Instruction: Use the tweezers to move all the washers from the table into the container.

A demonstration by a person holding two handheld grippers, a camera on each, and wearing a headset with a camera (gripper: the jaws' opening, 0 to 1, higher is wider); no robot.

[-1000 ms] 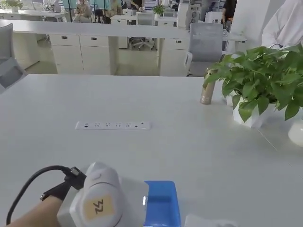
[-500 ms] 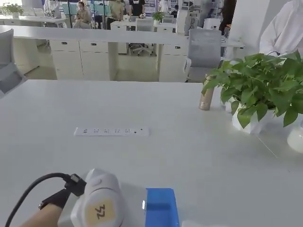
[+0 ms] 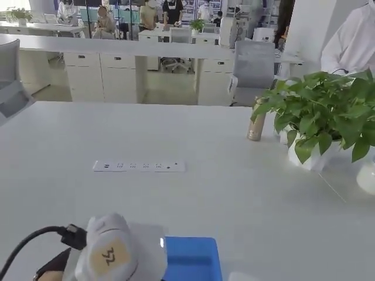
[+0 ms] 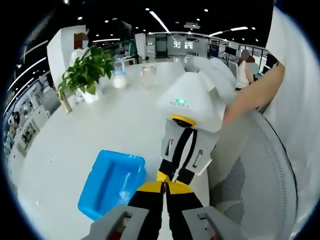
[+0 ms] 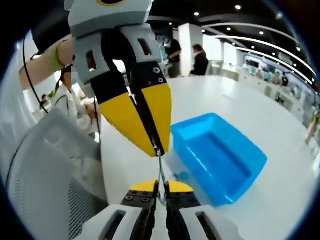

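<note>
The two pairs of tongs meet tip to tip just above the white desk (image 3: 234,193), right at its near edge. From the right gripper view, the left tongs (image 5: 156,147) come down from above with their yellow tips pressed narrow together. A thin metal strip, the tweezers (image 5: 160,167), runs from those tips straight down into the right tongs (image 5: 161,187). These are drawn narrow as well, with the tweezers between them, so both pairs grip the tweezers, one at each end.

The blue container (image 5: 220,157) sits on the desk just beside the meeting tips, open side up, and I make out nothing lying in it. A small round bit (image 5: 182,176) lies on the desk close against the container's near wall. It is too small to tell whether it is a washer.

In the head view the white housing of the left tongs shows at the bottom left, trailing a black cable, and the container is just to its right. Further back on the desk lie a white power strip (image 3: 139,167), a bronze bottle (image 3: 255,122) and a leafy plant (image 3: 322,114) in a white pot, all well apart from the tongs.
</note>
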